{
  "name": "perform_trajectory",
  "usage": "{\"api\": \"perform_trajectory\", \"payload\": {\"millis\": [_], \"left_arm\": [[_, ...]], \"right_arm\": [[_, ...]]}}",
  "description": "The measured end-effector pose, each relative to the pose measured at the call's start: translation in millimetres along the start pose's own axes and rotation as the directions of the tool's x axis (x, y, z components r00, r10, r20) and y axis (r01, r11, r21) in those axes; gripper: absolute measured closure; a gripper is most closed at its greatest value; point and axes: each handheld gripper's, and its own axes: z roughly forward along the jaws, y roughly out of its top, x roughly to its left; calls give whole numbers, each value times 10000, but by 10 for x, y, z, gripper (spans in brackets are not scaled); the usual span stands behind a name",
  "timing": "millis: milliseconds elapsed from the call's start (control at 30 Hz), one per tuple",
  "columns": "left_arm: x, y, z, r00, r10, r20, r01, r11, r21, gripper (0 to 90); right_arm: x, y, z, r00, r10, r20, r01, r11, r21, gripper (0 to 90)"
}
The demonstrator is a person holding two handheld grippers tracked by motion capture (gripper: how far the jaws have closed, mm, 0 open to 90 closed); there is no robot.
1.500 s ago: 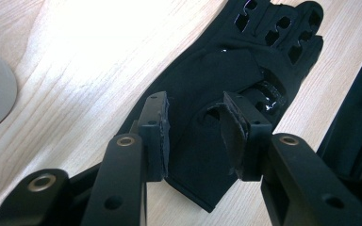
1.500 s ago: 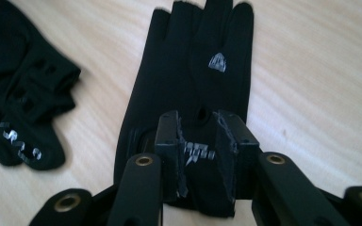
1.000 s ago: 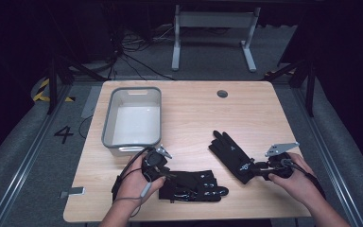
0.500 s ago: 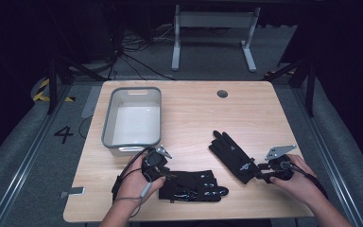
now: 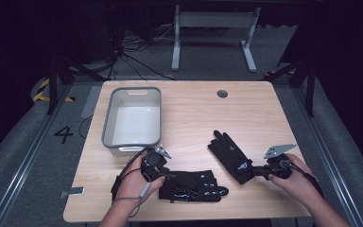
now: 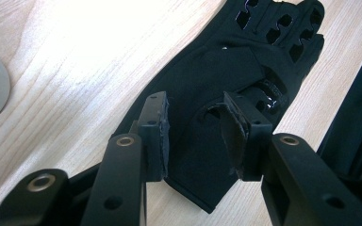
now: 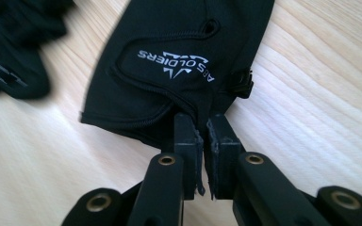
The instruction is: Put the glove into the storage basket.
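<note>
Right gripper view: right gripper (image 7: 202, 136) has just closed, pinching lower-right glove (image 5: 231, 153) cuff to lift; left gripper (image 6: 195, 136) half-open, straddling lower-centre glove (image 6: 226, 89).

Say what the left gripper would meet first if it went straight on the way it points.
The left gripper already straddles the cuff of the near glove; pushed on, it would likely slide along that glove's palm toward the fingers.

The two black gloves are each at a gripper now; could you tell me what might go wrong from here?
1. The right gripper has just closed on only the cuff edge of the right glove; so thin a pinch may slip when lifted.
2. The left gripper straddles the left glove with its jaws apart; closing could bunch the fabric or miss it.
</note>
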Motion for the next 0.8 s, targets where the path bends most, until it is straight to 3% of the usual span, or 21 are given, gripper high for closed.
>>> {"api": "perform_trajectory", "payload": {"millis": [100,267,533,700,800], "left_arm": [[-4,2,-1,10000,17,-10,-17,10000,-40,628],[-11,4,-3,10000,26,9,-26,10000,-45,628],[-10,-1,-13,10000,38,-16,-38,10000,-81,628],[-18,5,-6,9999,105,16,-105,9999,-78,627],[-27,9,3,9999,128,47,-128,9999,-45,627]], "right_arm": [[71,60,-63,9980,586,-241,-592,9980,-223,849],[210,217,-182,9949,973,-264,-990,9924,-731,851],[452,437,-243,9896,1342,-512,-1404,9789,-1483,849],[563,516,-191,9826,1594,-955,-1736,9707,-1662,846],[649,539,-158,9830,1564,-958,-1713,9696,-1747,841]]}}
